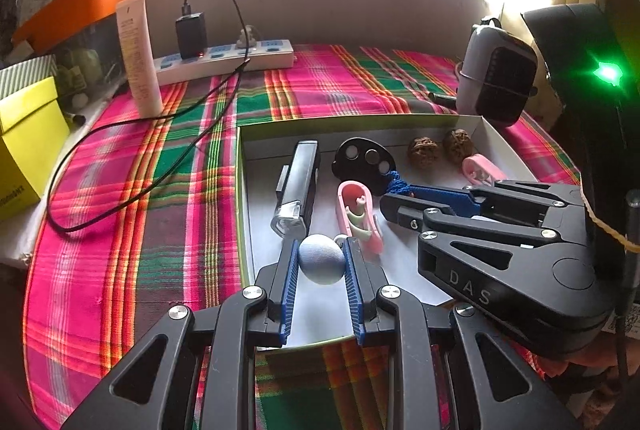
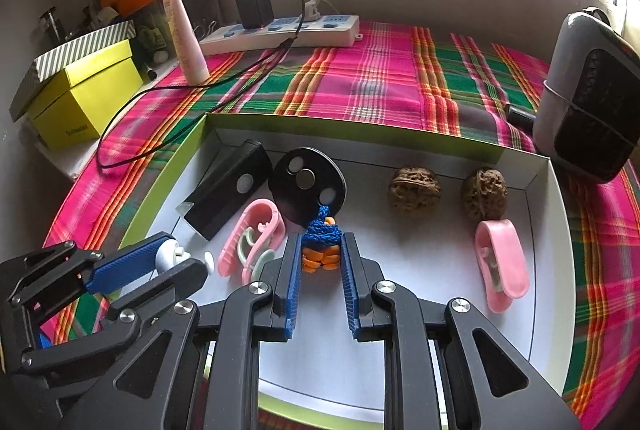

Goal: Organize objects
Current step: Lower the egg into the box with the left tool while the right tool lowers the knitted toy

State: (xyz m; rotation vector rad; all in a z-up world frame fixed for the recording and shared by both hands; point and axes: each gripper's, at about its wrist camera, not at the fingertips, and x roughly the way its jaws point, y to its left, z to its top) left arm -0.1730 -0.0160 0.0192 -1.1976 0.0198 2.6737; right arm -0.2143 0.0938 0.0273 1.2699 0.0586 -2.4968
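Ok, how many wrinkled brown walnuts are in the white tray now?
2. One wrinkled brown walnut sits near the white tray's far wall; the other lies just right of it, behind a pink clip. None looks hidden.

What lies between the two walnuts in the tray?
Nothing: bare white tray floor separates the left walnut from the right walnut, clearest in the right wrist view.
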